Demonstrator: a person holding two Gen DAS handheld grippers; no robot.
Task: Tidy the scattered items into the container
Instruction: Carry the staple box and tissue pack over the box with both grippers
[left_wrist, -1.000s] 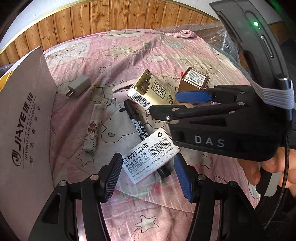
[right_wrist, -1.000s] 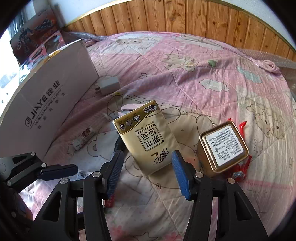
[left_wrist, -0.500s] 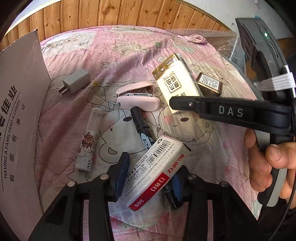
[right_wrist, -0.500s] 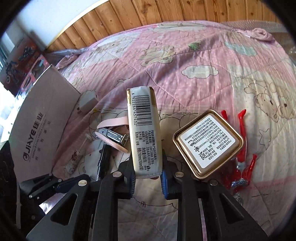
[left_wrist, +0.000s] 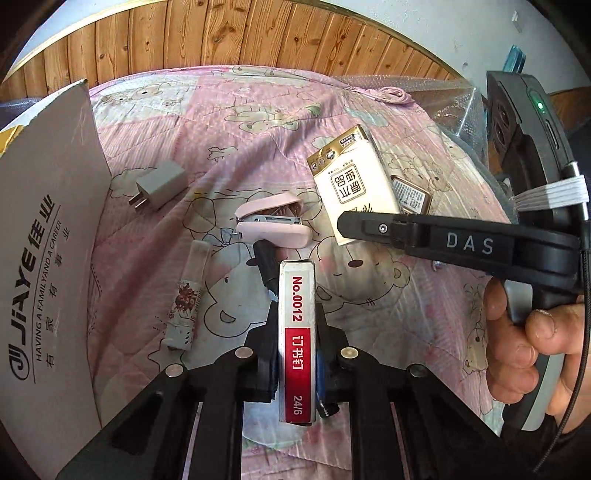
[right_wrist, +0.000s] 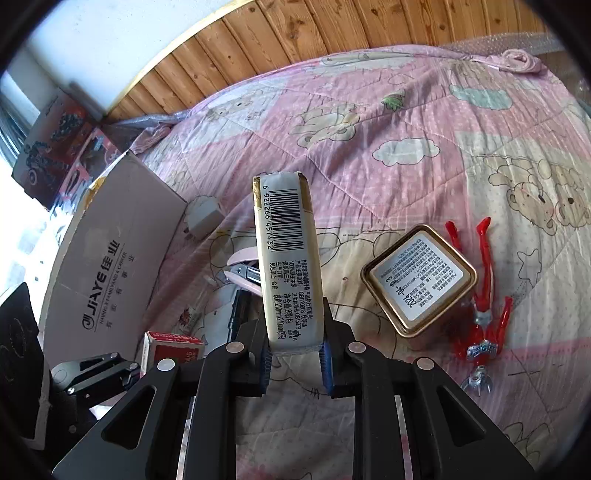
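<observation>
**Both grippers loaded, items lifted off the quilt**

Pink bear-print quilt (left_wrist: 258, 122) fills the scene, wood panelling at the far edge. The cardboard box (left_wrist: 48, 236), printed JiAYE, stands at the left edge, its wall upright.

Tissue pack (right_wrist: 286, 266): clamped edge-on between the right gripper (right_wrist: 295, 363) fingers, barcode side up, raised above the quilt. A second ago it lay flat between open fingers; half a second ago the clamp had just closed.

Staples box (left_wrist: 297, 343): red-and-white, No.0012, pinched on its narrow sides by the left gripper (left_wrist: 297, 365). A second ago it lay flat under parted fingers; half a second ago it sat askew in them; now straight along the fingers, off the surface.

Gold tin (right_wrist: 419, 275) rests right of the tissue pack, label up. Red figure toy (right_wrist: 484, 291) just beside the tin, further right.

Pink stapler (left_wrist: 271, 223) lies mid-quilt, black marker (left_wrist: 267, 267) touching its near side. Grey charger plug (left_wrist: 159, 184) sits near the box wall. Slim patterned tube (left_wrist: 186, 291) lies left of the marker, apart from it.

A hand (left_wrist: 532, 350) grips the right tool's handle.
</observation>
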